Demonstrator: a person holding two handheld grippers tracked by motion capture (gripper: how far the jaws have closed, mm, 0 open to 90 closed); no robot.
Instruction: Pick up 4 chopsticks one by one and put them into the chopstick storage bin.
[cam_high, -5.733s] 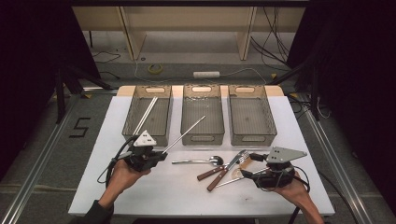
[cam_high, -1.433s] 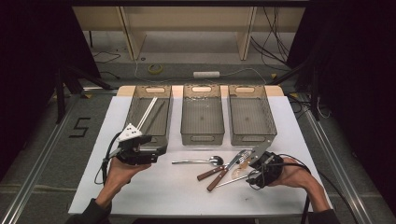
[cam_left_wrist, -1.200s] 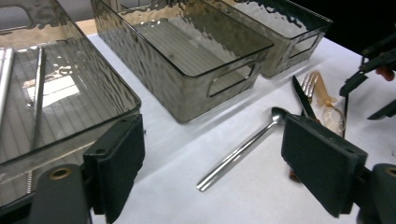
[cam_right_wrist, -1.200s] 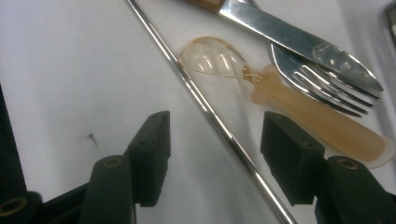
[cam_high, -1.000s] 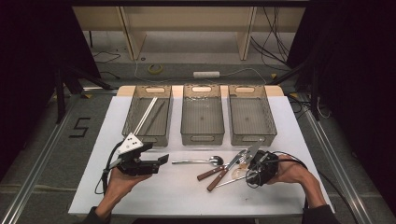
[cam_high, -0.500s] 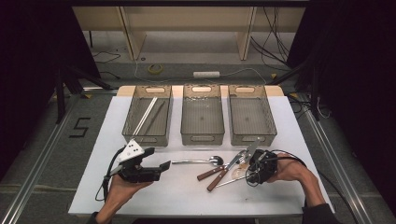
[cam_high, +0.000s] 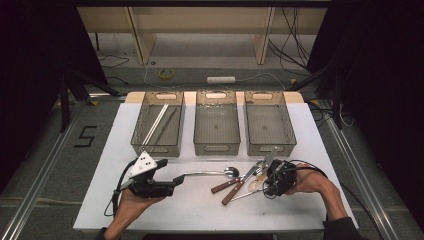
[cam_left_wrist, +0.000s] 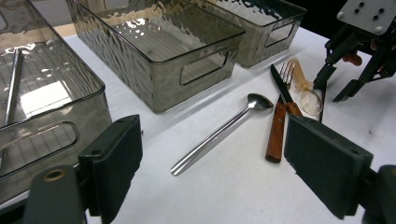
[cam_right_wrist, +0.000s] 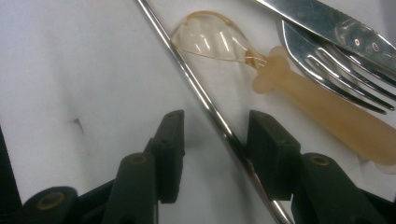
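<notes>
My right gripper (cam_high: 270, 185) points down at the cutlery pile on the white table. Its jaws (cam_right_wrist: 217, 121) have just been closing and stand open astride a thin metal chopstick (cam_right_wrist: 187, 70) that lies flat; the pads do not press on it. Beside it lie an amber plastic spoon (cam_right_wrist: 280, 79), a fork (cam_right_wrist: 336, 70) and a knife (cam_right_wrist: 327, 23). My left gripper (cam_high: 169, 176) is open and empty, aimed at a metal spoon (cam_left_wrist: 219, 133) with its handle toward the jaws (cam_left_wrist: 212, 135). A wood-handled knife (cam_left_wrist: 278, 135) lies right of the spoon.
Three grey see-through bins stand in a row at the back: left (cam_high: 165, 95), middle (cam_high: 216, 94), right (cam_high: 263, 94). Chopsticks (cam_high: 155, 122) lie in the left bin. The other two hold nothing I can see. The table's front edge is near both hands.
The left gripper, which earlier held a chopstick by the left bin, has come back empty toward the front edge and the spoon. The right gripper has tipped down onto the pile.
</notes>
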